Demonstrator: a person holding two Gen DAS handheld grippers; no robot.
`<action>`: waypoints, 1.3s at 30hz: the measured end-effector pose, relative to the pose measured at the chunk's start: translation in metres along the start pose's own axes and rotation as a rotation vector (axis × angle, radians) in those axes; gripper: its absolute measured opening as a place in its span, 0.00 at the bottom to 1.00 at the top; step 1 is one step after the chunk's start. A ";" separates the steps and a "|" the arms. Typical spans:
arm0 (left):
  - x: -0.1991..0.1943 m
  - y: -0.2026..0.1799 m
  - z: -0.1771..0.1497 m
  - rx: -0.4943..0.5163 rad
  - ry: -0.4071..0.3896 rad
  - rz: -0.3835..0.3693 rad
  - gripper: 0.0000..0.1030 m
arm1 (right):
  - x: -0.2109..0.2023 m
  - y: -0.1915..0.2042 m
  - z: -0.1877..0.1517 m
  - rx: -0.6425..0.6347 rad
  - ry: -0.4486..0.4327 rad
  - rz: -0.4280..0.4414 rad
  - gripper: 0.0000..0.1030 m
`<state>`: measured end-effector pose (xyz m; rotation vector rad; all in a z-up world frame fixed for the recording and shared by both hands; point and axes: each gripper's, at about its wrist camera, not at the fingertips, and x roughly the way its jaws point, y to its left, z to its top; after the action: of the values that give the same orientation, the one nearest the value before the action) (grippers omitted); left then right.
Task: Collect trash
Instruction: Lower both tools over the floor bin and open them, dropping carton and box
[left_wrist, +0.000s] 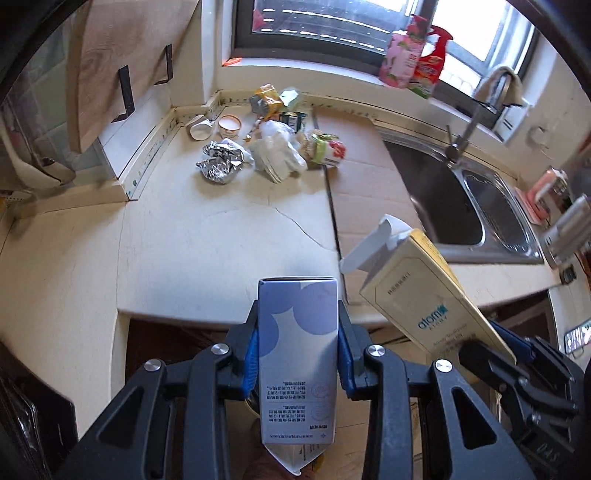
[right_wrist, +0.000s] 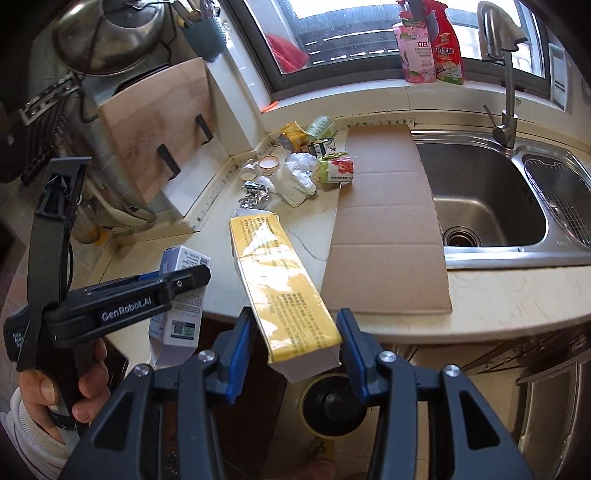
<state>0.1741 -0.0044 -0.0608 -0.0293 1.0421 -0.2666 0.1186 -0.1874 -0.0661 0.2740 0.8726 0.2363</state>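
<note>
Above the worktop's (left_wrist: 207, 236) front edge we hold two cartons, left hand-held gripper (left_wrist: 297, 350) clamped on the blue box (left_wrist: 297, 332), right hand-held gripper (right_wrist: 291, 350) around the yellow box (right_wrist: 280, 280), apparently barely pinching, while the trash pile (left_wrist: 273, 147) at the back remains uncollected.

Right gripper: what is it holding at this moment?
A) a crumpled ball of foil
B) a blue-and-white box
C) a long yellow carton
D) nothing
C: in the right wrist view the right gripper has the long yellow carton between its blue-padded fingers, held out past the counter edge; the blue-and-white box sits in the left gripper, and the foil lies back on the counter.
</note>
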 end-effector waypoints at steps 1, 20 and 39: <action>-0.004 -0.002 -0.012 0.009 -0.005 -0.005 0.32 | -0.005 0.000 -0.006 0.001 0.001 0.003 0.44; 0.143 0.003 -0.180 0.046 0.191 0.044 0.32 | 0.086 -0.061 -0.157 0.107 0.284 -0.102 0.43; 0.396 0.055 -0.261 0.107 0.346 0.060 0.35 | 0.375 -0.126 -0.274 0.153 0.589 -0.224 0.48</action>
<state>0.1502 -0.0164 -0.5377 0.1488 1.3680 -0.2787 0.1502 -0.1498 -0.5450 0.2487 1.4977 0.0367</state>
